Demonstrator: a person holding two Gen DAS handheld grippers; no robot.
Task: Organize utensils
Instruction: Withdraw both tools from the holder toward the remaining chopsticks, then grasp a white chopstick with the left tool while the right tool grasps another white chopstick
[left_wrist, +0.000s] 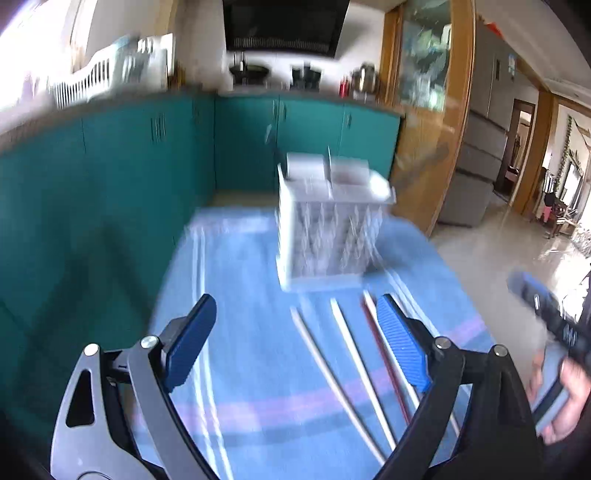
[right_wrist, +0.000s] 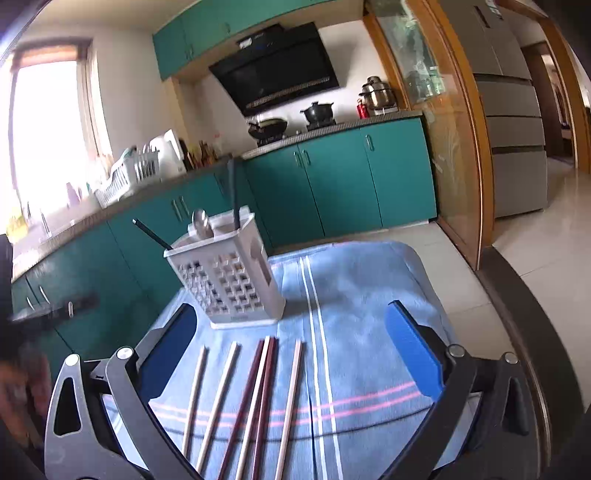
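A white perforated utensil holder (right_wrist: 229, 280) stands on a blue striped cloth (right_wrist: 362, 295); a metal spoon (right_wrist: 201, 221) and dark chopsticks (right_wrist: 233, 195) stick out of it. Several chopsticks, pale (right_wrist: 290, 402) and dark red (right_wrist: 264, 402), lie on the cloth in front of it, between my right gripper's fingers. My right gripper (right_wrist: 291, 343) is open and empty above them. In the blurred left wrist view the holder (left_wrist: 328, 218) stands ahead and the chopsticks (left_wrist: 354, 362) lie by the right finger. My left gripper (left_wrist: 295, 332) is open and empty.
Teal cabinets (right_wrist: 332, 177) run behind the table, with a dish rack (right_wrist: 125, 173), a stove with pans (right_wrist: 273, 127) and pots on the counter. A wooden glass door (right_wrist: 443, 140) and grey fridge (right_wrist: 513, 110) stand at the right. The other gripper and hand (left_wrist: 554, 354) show at right in the left view.
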